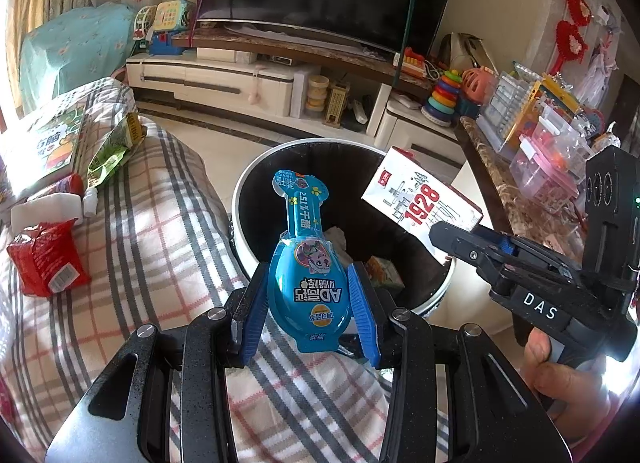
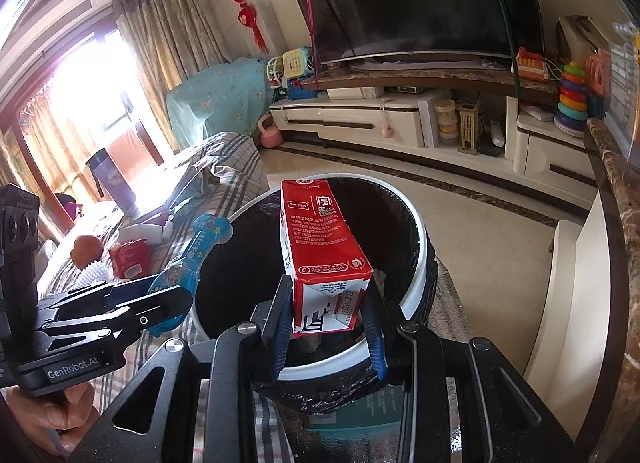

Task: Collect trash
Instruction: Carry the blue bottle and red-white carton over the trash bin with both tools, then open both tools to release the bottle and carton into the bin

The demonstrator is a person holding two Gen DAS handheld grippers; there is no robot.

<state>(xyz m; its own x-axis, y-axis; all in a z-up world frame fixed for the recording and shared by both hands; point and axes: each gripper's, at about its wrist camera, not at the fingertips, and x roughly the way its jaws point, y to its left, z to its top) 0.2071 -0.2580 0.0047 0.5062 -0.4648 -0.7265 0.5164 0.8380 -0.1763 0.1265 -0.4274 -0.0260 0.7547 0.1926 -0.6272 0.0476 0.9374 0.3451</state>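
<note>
My left gripper (image 1: 310, 283) is shut on a blue snack wrapper (image 1: 306, 263) and holds it over the near rim of the white trash bin (image 1: 240, 199) lined with a black bag. My right gripper (image 2: 326, 299) is shut on a red and white milk carton (image 2: 320, 247) and holds it above the bin (image 2: 420, 223). In the left wrist view the carton (image 1: 420, 199) hangs over the bin's right rim. In the right wrist view the left gripper (image 2: 176, 295) with the wrapper (image 2: 200, 247) is at the bin's left. Some trash lies inside the bin.
On the plaid sofa cover (image 1: 160, 231) lie a red packet (image 1: 46, 259), a green wrapper (image 1: 108, 159), a white bottle (image 1: 90, 201) and a box. A marble-topped table (image 1: 500, 191) with plastic boxes is on the right. A TV stand (image 1: 248, 83) stands behind.
</note>
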